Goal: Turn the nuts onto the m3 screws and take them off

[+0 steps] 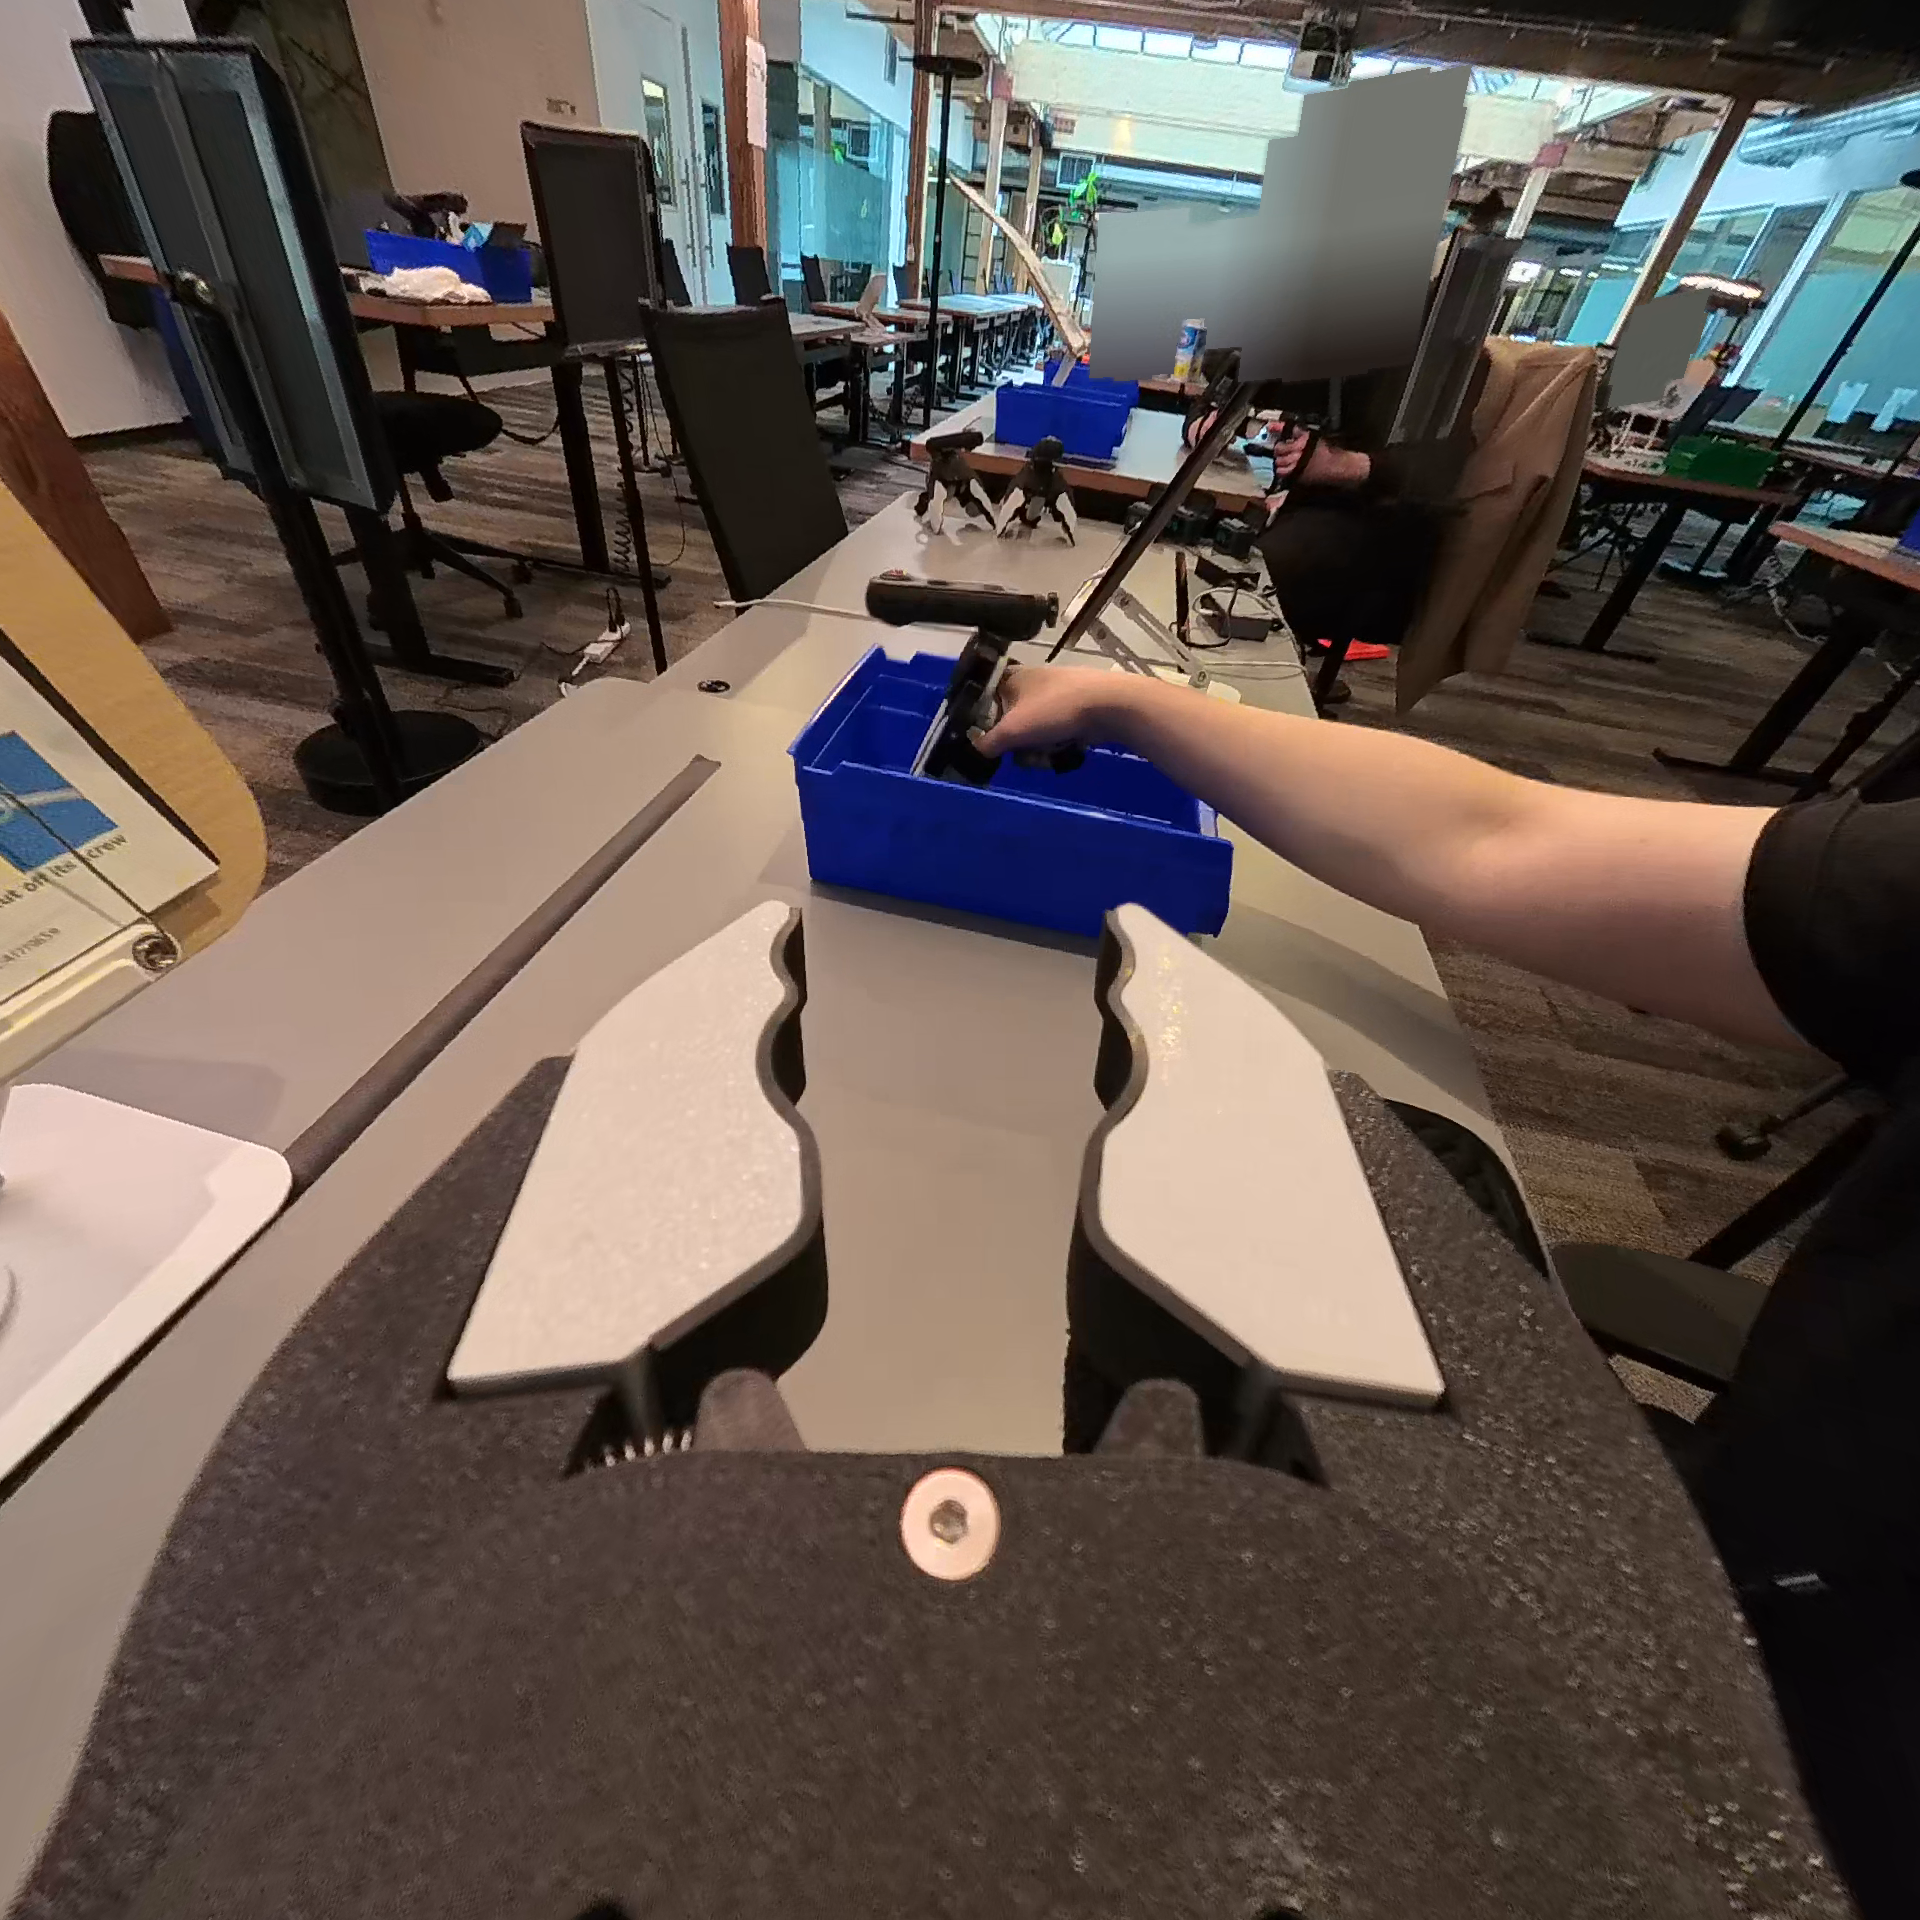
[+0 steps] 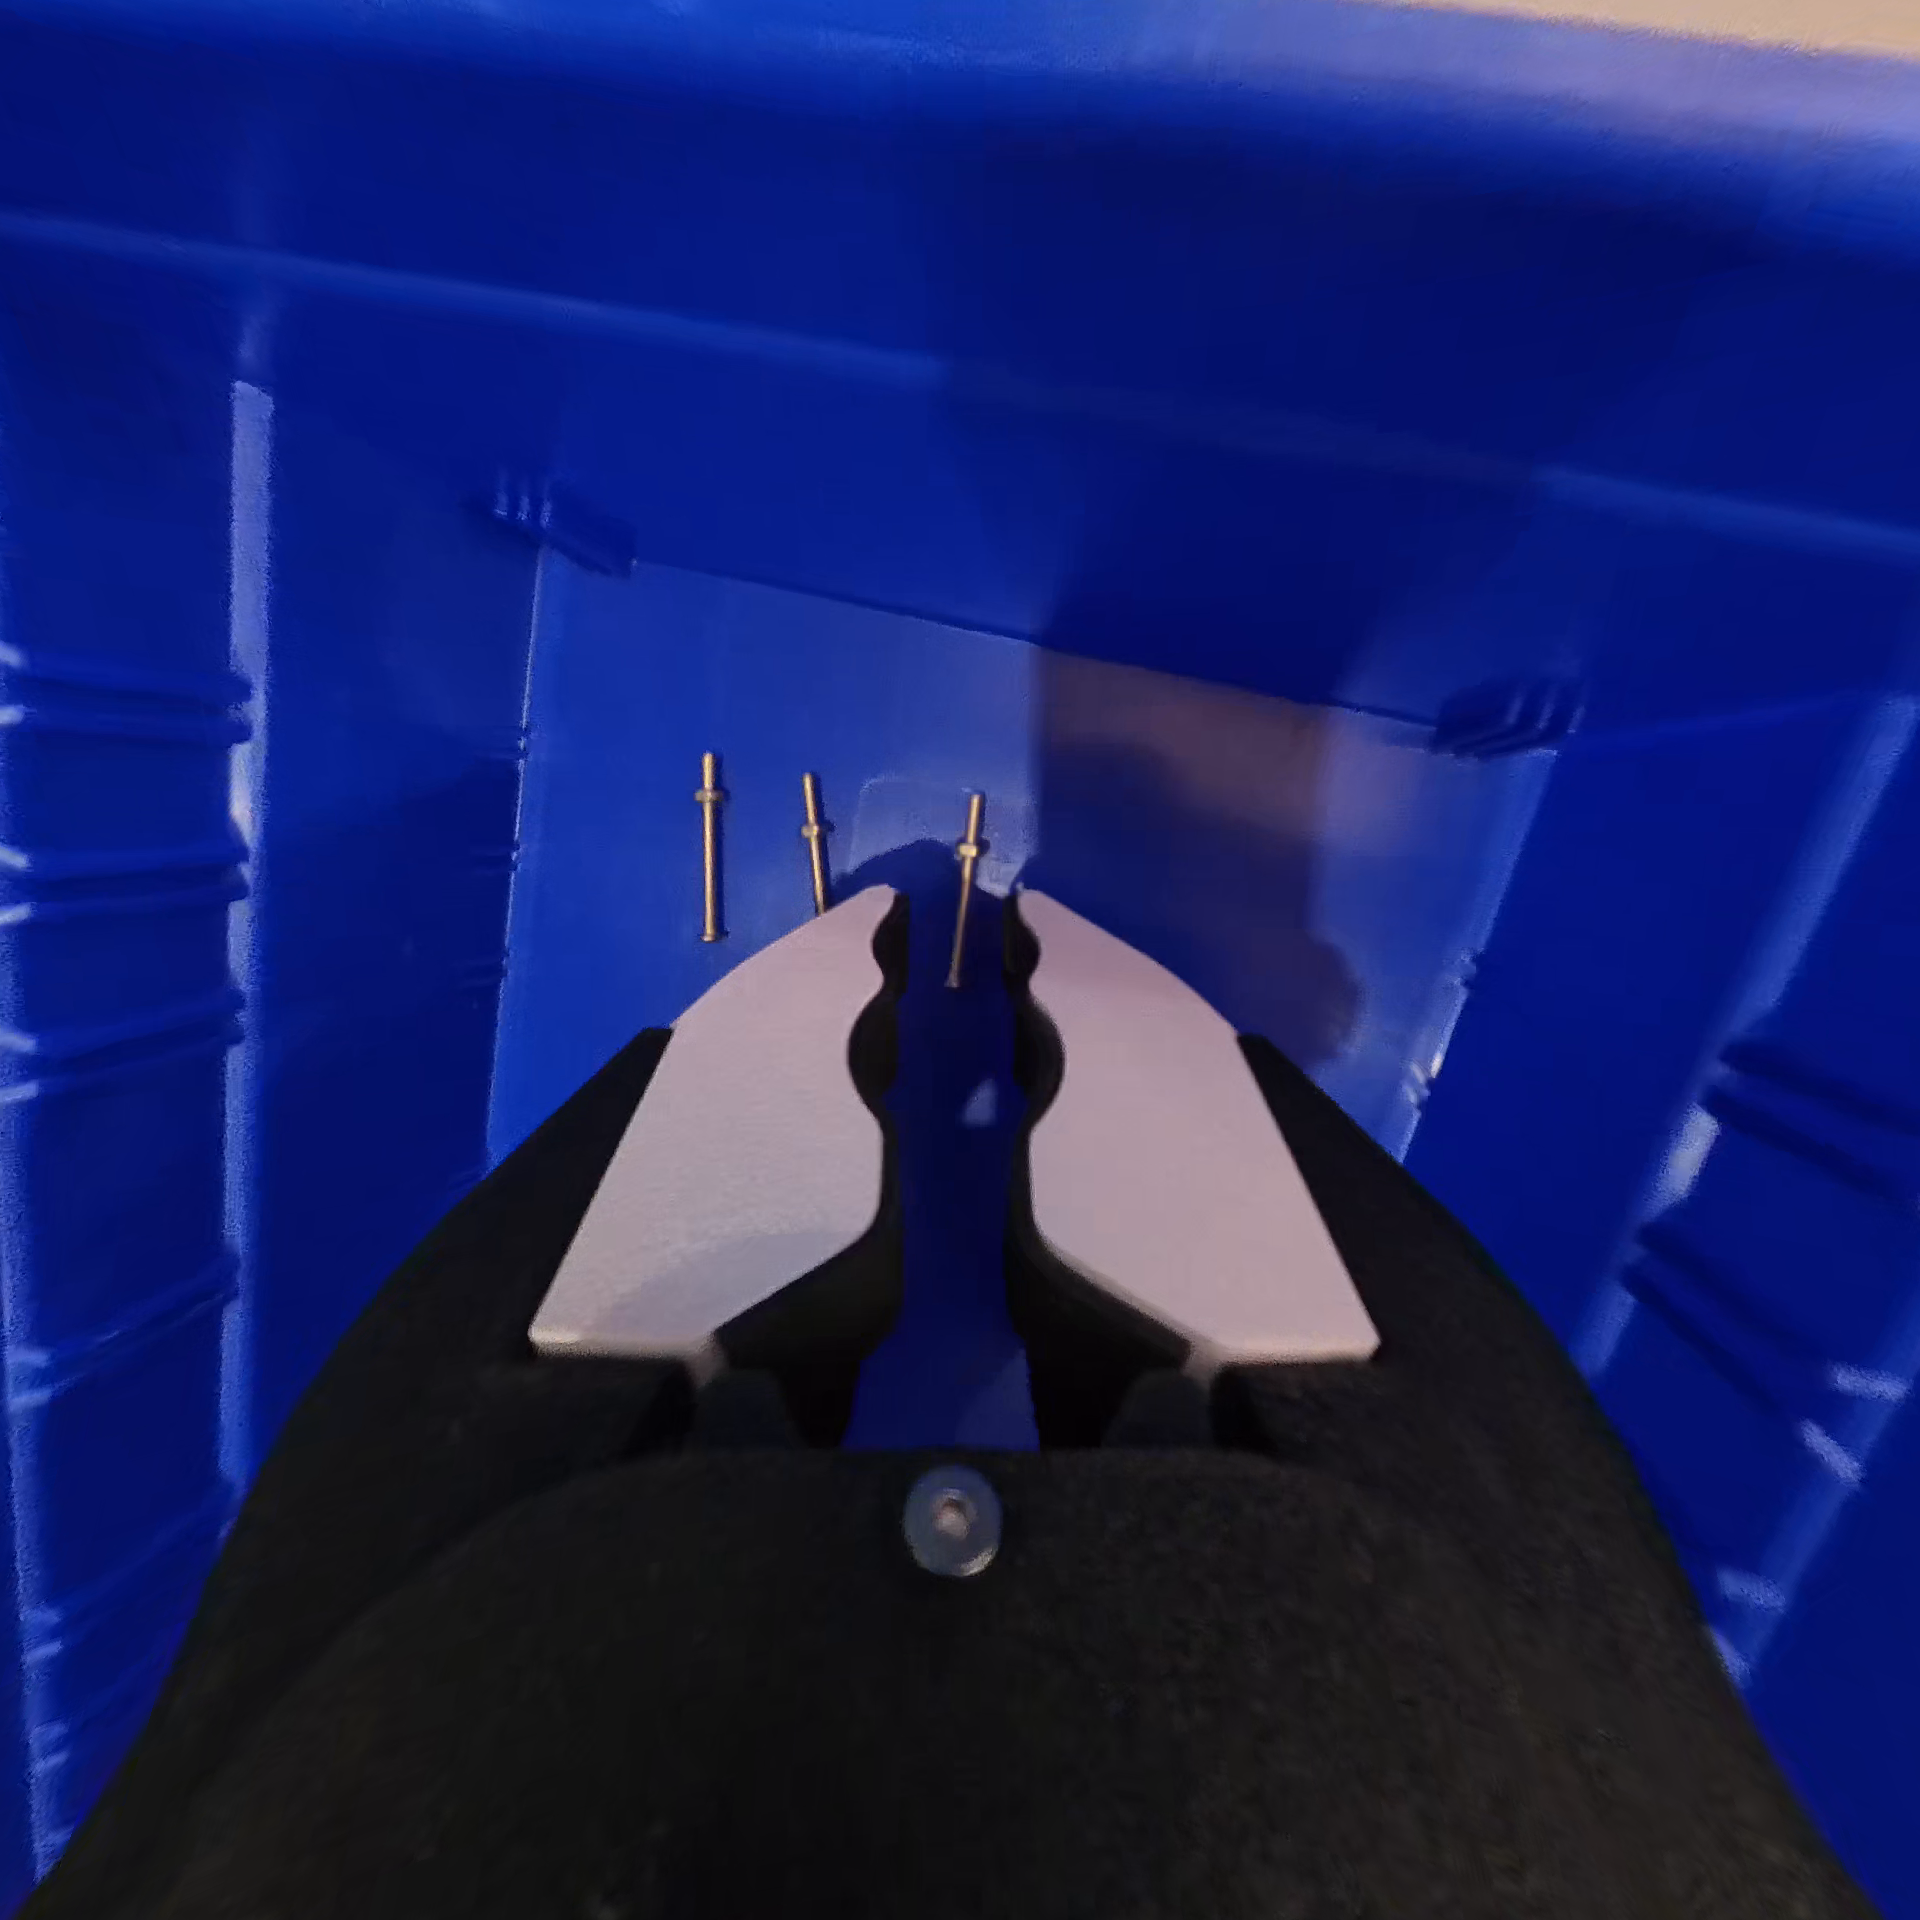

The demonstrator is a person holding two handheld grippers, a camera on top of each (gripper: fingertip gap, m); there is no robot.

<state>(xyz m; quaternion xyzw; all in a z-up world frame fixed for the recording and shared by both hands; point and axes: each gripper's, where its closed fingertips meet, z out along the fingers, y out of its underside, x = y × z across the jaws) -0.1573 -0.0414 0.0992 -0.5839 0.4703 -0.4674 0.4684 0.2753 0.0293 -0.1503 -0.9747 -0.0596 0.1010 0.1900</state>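
Observation:
My left gripper (image 1: 951,925) is open and empty, low over the grey table (image 1: 520,935), just short of a blue bin (image 1: 997,862). A hand (image 1: 1049,707) holds my right gripper (image 1: 971,727) tipped down into that bin. In the right wrist view my right gripper (image 2: 956,904) is close over the bin floor (image 2: 1195,831). Its jaws stand a little apart. A thin brass bolt with a nut (image 2: 968,842) lies on the floor between the fingertips, with a gap on each side, so neither pad presses it. Two more brass bolts (image 2: 709,847) (image 2: 812,842) lie to its left.
Farther along the table lie two spare grippers (image 1: 997,499), a second blue bin (image 1: 1060,416) and cables. A black chair (image 1: 748,457) and a screen on a stand (image 1: 229,260) are at the left. A person sits at the far end (image 1: 1330,488). The bin walls (image 2: 125,935) enclose my right gripper.

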